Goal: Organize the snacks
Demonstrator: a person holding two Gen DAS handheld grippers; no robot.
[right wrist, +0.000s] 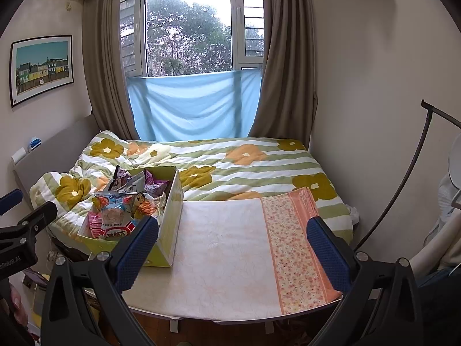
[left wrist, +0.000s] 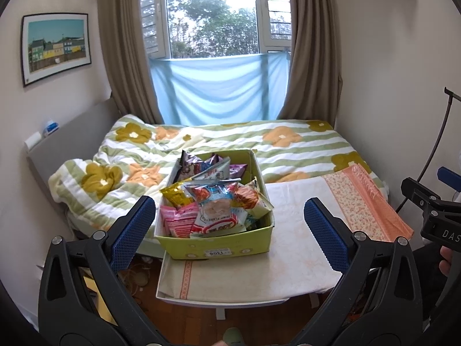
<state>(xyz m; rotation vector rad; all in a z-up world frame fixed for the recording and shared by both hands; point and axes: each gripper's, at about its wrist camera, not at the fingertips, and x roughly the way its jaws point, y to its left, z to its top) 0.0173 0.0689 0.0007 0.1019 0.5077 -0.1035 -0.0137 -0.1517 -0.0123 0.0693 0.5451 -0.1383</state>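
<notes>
Both your grippers, left [left wrist: 229, 230] and right [right wrist: 232, 248], gape wide, holding nothing. Snacks [left wrist: 214, 199] fill the box [left wrist: 219, 245] on the tabletop [left wrist: 288, 259]; none lie outside, sorted or not.

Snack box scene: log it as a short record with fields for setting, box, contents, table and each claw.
setting: bedroom, table at the foot of a bed
box: green cardboard box, open top, on the table's left part
contents: snack packets piled loosely, some above the rim
table: cloth-covered table, otherwise bare
left claw: open, empty, near the box
right claw: open, empty, over the cloth
</notes>
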